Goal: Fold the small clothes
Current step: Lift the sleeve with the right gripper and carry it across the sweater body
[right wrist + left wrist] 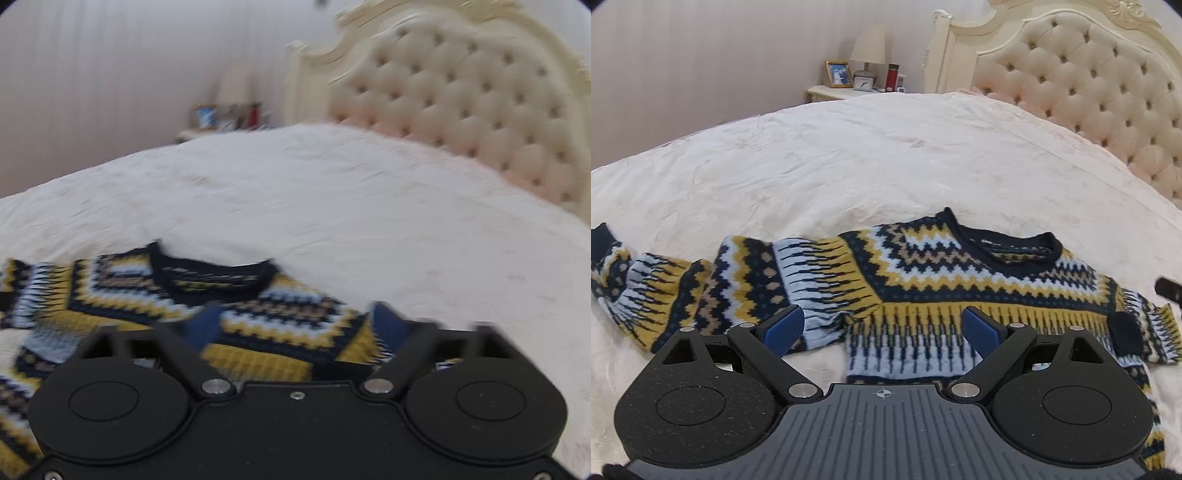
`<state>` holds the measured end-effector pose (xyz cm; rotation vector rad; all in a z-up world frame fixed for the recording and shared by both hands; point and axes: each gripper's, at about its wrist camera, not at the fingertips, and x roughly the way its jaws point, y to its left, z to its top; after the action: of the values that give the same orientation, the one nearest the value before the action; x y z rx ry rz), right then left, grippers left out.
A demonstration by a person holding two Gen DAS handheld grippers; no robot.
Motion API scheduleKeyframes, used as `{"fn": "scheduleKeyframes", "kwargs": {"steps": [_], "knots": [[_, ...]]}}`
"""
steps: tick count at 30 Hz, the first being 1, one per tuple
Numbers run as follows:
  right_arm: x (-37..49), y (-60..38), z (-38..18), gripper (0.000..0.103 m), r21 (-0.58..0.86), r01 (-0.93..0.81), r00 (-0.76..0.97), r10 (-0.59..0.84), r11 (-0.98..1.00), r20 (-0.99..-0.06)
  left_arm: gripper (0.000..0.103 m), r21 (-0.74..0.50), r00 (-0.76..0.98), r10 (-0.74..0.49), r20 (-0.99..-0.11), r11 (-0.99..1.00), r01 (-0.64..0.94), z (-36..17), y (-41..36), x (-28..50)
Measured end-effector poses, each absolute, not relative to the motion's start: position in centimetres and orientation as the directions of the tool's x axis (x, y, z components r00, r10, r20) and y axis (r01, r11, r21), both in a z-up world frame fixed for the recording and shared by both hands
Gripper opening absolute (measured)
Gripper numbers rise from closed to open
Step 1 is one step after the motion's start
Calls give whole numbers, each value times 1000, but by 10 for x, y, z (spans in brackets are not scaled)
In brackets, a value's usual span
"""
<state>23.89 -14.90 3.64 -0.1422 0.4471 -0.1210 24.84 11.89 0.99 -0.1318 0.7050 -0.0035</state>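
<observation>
Sweater bears no readable writing; nightstand items too small.

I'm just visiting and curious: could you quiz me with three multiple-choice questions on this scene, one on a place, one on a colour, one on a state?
1. Where does the patterned sweater lie?
A on the bed
B on the nightstand
C on the floor
2. What colour is its neckband?
A red
B dark navy
C white
3. How do the left gripper's jaws stand?
A open
B shut on the sweater
C shut on nothing

A: it is spread on the white bedspread.
B: a dark rim rings the neck.
A: blue pads stand apart.
</observation>
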Motion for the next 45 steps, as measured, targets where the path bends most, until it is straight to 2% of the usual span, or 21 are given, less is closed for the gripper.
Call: {"fn": "scheduleKeyframes", "kwargs": {"steps": [2,4,5,7,11,14,22,24,28,30,31,39,45], "knots": [[235,-147,27,102,-289,172,890,-274,942,-364,93,-127,768,-57,-638,991,-32,9,116,248],[233,-146,13,98,-372,157,887,-296,915,-353,93,-133,772,-67,-633,991,-23,7,113,249],[234,-147,8,87,-386,111,884,-268,916,-383,93,-135,772,-72,-632,991,-18,6,111,249],[237,-149,-2,78,-398,27,876,-214,917,-433,93,-134,766,-81,-638,991,-6,4,107,250],[243,-149,-27,77,-452,-35,847,-213,891,-487,93,-124,753,-85,-653,992,5,-3,102,252],[242,-149,-47,71,-483,-109,825,-192,869,-532,93,-120,738,-89,-669,993,11,-8,99,255],[256,-149,-73,70,-569,-167,827,-201,805,-526,93,-113,715,-95,-693,993,22,-17,93,258],[261,-151,-75,66,-565,-179,826,-189,805,-531,93,-114,711,-95,-697,993,22,-19,92,258],[270,-161,-68,43,-468,-190,806,-135,863,-576,93,-118,702,-100,-705,993,23,-22,91,261],[272,-172,-59,26,-379,-162,803,-101,911,-587,93,-117,700,-101,-707,993,25,-23,90,262],[273,-178,-54,10,-317,-153,799,-72,936,-598,93,-117,700,-101,-707,993,26,-23,90,262],[285,-215,4,10,4,1,790,1,1000,-613,93,-113,703,-101,-704,993,31,-21,89,261],[306,-205,66,10,130,-13,829,84,991,-553,93,-107,711,-89,-698,994,20,-17,92,260]]}}
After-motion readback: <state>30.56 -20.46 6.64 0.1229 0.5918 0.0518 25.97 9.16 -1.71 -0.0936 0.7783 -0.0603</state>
